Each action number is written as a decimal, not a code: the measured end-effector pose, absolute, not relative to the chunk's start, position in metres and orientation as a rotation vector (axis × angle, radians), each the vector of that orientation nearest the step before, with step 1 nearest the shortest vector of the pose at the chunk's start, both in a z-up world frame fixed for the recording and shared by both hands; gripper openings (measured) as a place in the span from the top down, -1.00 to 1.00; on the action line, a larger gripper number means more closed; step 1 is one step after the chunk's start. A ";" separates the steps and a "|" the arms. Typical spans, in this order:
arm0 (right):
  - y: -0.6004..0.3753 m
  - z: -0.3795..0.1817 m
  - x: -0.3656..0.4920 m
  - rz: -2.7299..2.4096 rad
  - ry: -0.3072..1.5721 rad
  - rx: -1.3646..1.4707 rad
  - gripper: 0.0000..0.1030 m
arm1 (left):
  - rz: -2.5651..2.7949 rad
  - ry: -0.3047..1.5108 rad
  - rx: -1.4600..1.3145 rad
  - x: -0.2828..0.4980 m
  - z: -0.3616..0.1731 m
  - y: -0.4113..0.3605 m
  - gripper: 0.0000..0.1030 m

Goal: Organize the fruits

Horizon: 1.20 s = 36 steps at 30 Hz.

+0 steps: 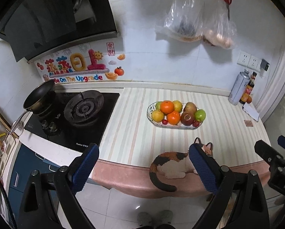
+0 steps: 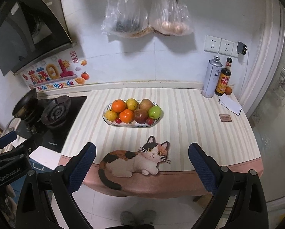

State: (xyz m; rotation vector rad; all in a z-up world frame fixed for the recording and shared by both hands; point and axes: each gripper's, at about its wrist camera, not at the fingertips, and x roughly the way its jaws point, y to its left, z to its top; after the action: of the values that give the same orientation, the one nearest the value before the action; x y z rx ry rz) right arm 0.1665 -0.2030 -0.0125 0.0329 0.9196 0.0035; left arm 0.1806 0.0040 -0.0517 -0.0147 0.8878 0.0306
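An oval patterned plate [image 1: 149,109] [image 2: 105,112] sits mid-counter, heaped with fruit: two oranges [image 1: 167,106] [image 2: 118,105], yellow fruits [image 1: 157,115], a brown pear [image 1: 190,107], a red apple [image 1: 187,118] [image 2: 140,116], a green apple [image 1: 200,115] [image 2: 155,112] and small red tomatoes [image 1: 164,122]. My left gripper [image 1: 144,152] is open and empty, held before the counter's front edge. My right gripper [image 2: 142,152] is open and empty, over the same edge. Both are well short of the plate.
A cat-shaped mat [image 2: 134,158] lies at the counter's front edge. A gas hob [image 1: 74,118] with a pan [image 1: 39,97] is left. A spray can [image 2: 212,76], sauce bottle [image 2: 223,80] and small orange [image 2: 228,90] stand back right. Bags [image 2: 146,15] hang on the wall.
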 end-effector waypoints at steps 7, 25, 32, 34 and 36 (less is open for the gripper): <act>-0.201 -0.030 0.184 0.000 0.952 0.024 -0.93 | 0.025 0.922 -0.004 0.194 -0.066 0.000 -0.88; -0.196 -0.031 0.184 -0.001 0.944 0.028 -0.94 | 0.020 0.924 -0.010 0.203 -0.070 0.004 -1.00; -0.197 -0.030 0.183 -0.001 0.942 0.028 -0.94 | 0.023 0.918 -0.012 0.202 -0.069 0.005 -1.00; -0.197 -0.029 0.184 0.000 0.942 0.030 -0.94 | 0.021 0.919 -0.011 0.202 -0.069 0.005 -1.00; -0.197 -0.029 0.184 -0.001 0.942 0.031 -0.94 | 0.021 0.919 -0.012 0.201 -0.068 0.005 -1.00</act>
State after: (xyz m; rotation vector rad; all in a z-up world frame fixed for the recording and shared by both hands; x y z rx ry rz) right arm 0.1843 -0.1972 -0.0285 0.0307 0.9419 -0.0006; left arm 0.2011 0.0048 -0.0684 -0.0121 0.9187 0.0209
